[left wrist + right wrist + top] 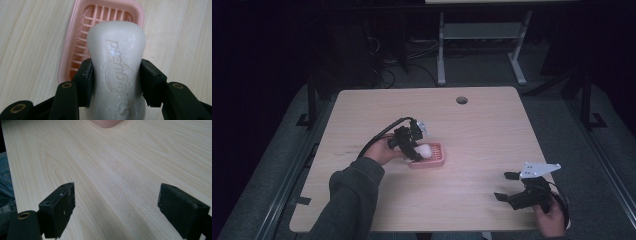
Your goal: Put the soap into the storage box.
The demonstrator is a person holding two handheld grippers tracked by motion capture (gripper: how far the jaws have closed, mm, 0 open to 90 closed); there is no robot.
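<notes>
Now we hold soap bar (117,72) clamped in left gripper (116,77) above pink dish (65,50); lowering and release left. Right gripper (116,207) wide open, empty.

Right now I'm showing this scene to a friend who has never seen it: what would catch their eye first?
Probably the white bar of soap, pinched between the left tongs just above the pink soap dish near the middle of the table. Next, the right tongs, held wide open with nothing in them over bare wood at the table's near right corner.
</notes>
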